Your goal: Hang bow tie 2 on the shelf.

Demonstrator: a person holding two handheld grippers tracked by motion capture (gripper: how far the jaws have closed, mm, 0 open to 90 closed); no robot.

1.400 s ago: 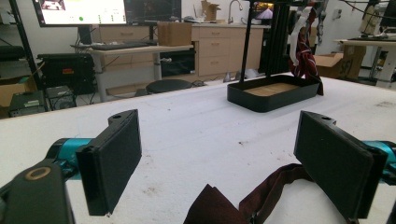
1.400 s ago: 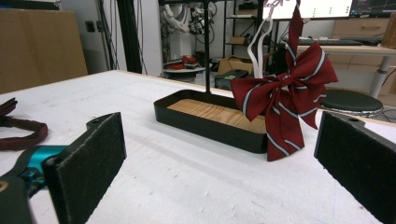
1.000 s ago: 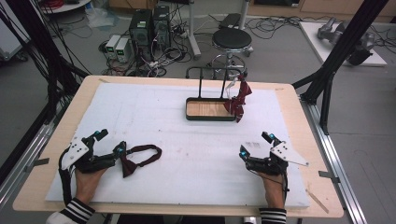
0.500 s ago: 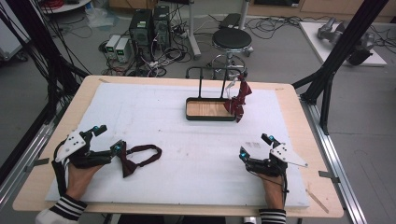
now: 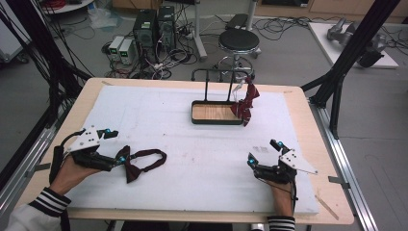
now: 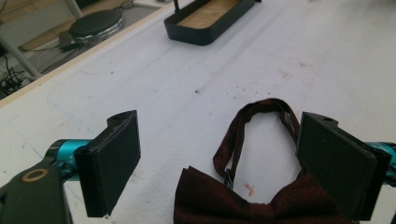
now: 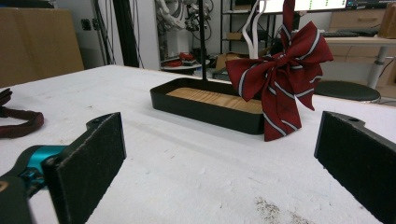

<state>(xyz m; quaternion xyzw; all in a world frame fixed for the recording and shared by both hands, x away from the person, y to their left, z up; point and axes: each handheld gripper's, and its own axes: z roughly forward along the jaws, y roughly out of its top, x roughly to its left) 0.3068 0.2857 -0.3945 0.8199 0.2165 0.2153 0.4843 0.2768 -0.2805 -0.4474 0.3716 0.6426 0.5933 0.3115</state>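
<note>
My left gripper [image 5: 120, 160] has moved a little nearer to the dark red bow tie [image 5: 137, 165] in the last second, and my left hand has turned slightly. Now its jaws stand wide apart, one on each side of the bow, and they do not pinch it yet. In the left gripper view the bow tie [image 6: 261, 196] lies flat on the white mat [image 6: 196, 93], with its strap loop pointing away from me. I judge that I am ready to close on the knot and lift it.

My right gripper [image 5: 251, 161] rests on the mat at the right side, well apart from the bow tie, its jaws also spread and holding nothing.

Farther back stands the black stand [image 5: 216, 113] with a wooden floor and a rail above. A striped red bow [image 5: 244, 102] already hangs at its right end. The mat between my left gripper and the stand is free, so nothing blocks the way.
</note>
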